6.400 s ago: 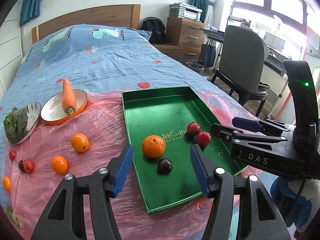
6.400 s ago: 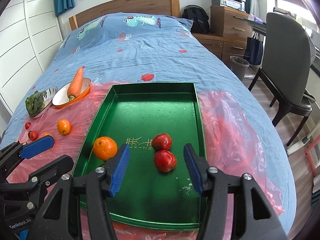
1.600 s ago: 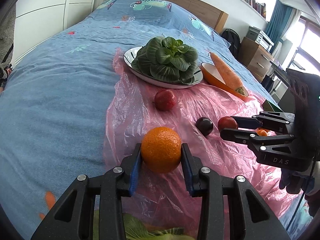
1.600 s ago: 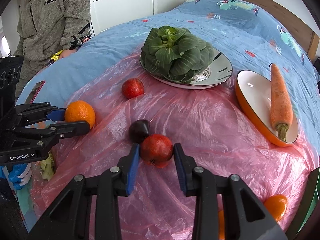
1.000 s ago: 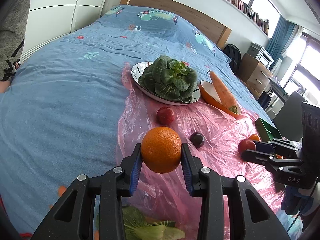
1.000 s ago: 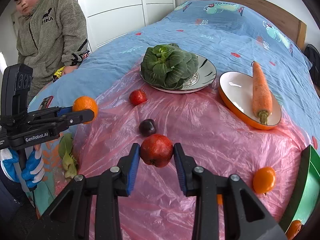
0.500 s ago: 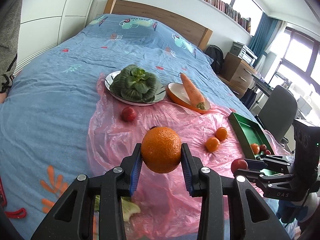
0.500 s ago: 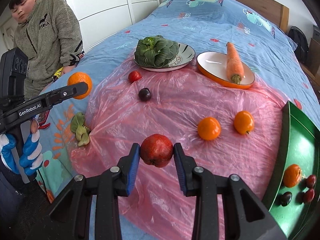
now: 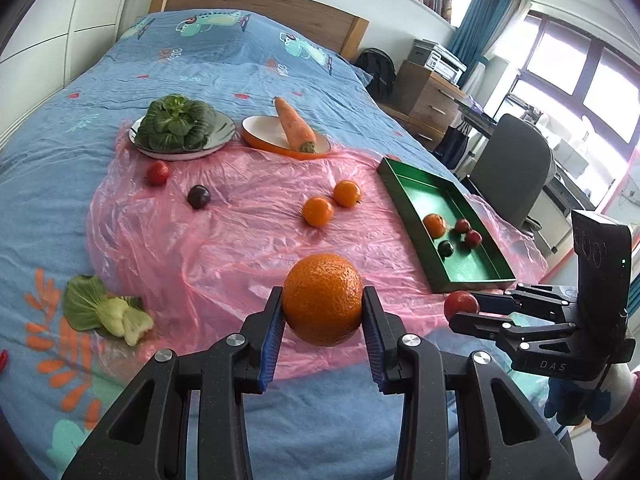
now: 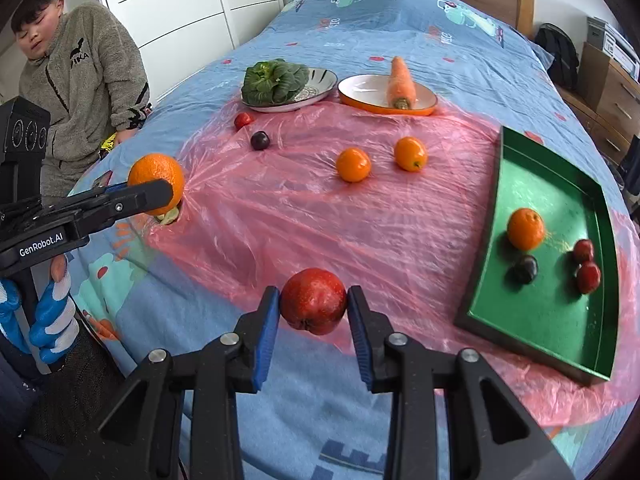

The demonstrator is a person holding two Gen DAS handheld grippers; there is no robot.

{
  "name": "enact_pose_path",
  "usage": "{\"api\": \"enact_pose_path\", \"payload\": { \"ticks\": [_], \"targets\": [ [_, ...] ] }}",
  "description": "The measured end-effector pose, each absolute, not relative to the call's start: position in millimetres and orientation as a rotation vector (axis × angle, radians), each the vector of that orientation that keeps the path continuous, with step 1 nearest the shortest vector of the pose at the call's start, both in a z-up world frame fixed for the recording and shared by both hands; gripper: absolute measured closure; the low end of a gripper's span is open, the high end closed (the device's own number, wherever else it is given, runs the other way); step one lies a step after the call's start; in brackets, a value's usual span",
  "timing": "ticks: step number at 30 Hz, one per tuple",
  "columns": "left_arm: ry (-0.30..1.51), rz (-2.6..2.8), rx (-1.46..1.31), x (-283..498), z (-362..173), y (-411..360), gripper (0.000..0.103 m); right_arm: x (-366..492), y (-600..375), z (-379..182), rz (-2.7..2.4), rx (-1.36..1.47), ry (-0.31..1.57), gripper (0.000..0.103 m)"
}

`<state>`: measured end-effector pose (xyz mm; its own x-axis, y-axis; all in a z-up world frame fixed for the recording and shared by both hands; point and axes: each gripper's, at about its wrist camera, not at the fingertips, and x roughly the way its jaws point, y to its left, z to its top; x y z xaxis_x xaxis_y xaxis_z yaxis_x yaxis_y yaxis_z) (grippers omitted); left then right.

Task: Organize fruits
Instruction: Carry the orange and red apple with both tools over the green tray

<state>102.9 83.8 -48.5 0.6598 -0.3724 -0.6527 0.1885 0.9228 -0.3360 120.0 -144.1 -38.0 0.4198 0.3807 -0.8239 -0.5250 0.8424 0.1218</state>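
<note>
Between the blue pads of the left gripper (image 9: 323,320) sits a large orange (image 9: 322,298), pinched on both sides and carried clear of the pink plastic sheet (image 9: 240,240) on the bed. From that orange, the green tray (image 9: 408,178) lies toward 2 o'clock in the left wrist view, well apart, with a small orange, a dark plum and two red fruits inside it. The right gripper (image 10: 313,322) is closed narrowly on a red apple (image 10: 313,300), its pads pressing both flanks, the fruit held above the sheet's near edge. In the right wrist view the tray stands at 3 o'clock from the apple, near but apart.

Loose on the sheet, two small oranges (image 9: 317,211) lie side by side at about 12 o'clock from the held orange, and a dark plum (image 9: 198,196) and a red fruit (image 9: 157,172) lie toward 10 o'clock. Beyond them a plate of greens (image 9: 176,128) and an orange dish with a carrot (image 9: 294,128) rest at the sheet's far edge. A loose leafy piece (image 9: 104,312) lies on the bedspread at 9 o'clock.
</note>
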Motion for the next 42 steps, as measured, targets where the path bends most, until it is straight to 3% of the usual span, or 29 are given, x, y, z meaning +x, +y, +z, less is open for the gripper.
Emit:
{"api": "enact_pose_path", "payload": {
  "ticks": [26, 42],
  "targets": [
    [0.949, -0.528, -0.023, 78.8, -35.6, -94.2, 0.071, 84.5, -340.6, -39.1, 0.323, 0.061, 0.923, 0.045],
    [0.865, -0.48, 0.014, 227.0, -18.1, -159.0, 0.071, 178.7, -364.4, -58.0, 0.28, 0.12, 0.865, 0.045]
  ]
}}
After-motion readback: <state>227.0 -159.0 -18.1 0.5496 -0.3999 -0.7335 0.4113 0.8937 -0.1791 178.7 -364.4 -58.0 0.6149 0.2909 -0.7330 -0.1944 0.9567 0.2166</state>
